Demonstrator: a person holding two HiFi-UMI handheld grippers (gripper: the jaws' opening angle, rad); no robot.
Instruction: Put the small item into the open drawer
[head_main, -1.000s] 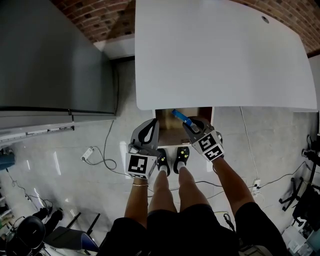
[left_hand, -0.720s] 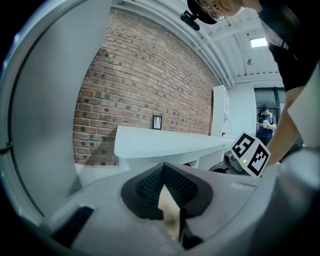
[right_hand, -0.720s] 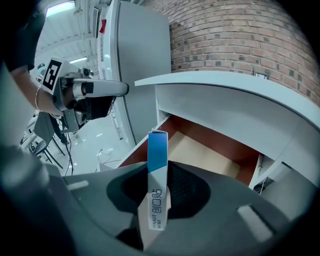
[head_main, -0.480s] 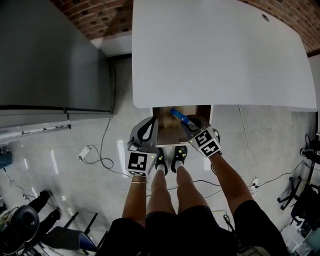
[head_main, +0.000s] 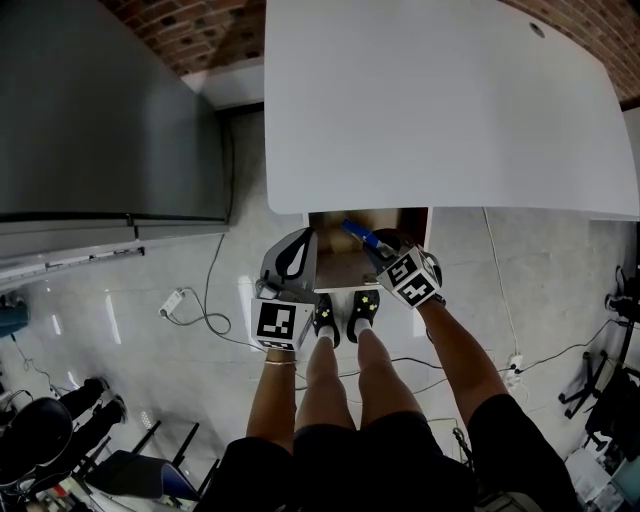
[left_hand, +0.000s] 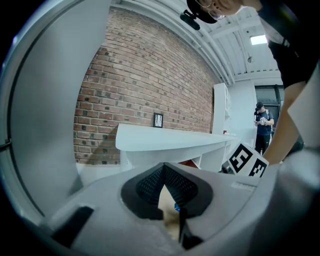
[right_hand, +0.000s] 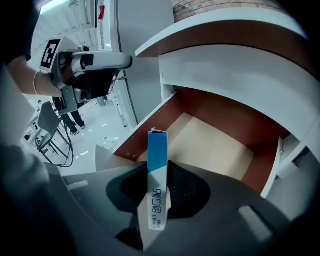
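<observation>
grippers: two, one in each hand, each with one marker cube (head_main: 276, 326) (head_main: 412, 278)
right gripper (right_hand: 165, 176): jaws pinched on the small box, pads pressing its two broad faces
small box (right_hand: 157, 150): one slim carton, blue at the far end, white with print at the gripped end; it juts past the jaws, tilted, and hangs over the open drawer; from the head view it sits over the drawer's right half, just below the table edge
left gripper (left_hand: 164, 168): pad tips pressed together, nothing between them; it sits at the drawer's left front corner – contact with the drawer cannot be told
drawer (right_hand: 215, 146): one, pulled out from under the table front; red-brown walls, pale floor
table (head_main: 440, 110): one, white top
shoes: two, dark – left (head_main: 325, 322), right (head_main: 364, 312), on the floor just in front of the drawer, between the two grippers
cabinet (head_main: 100, 110): one, grey, left of the table
brick wall (left_hand: 140, 85): behind the table
second person (left_hand: 262, 125): one, standing far off in the left gripper view
</observation>
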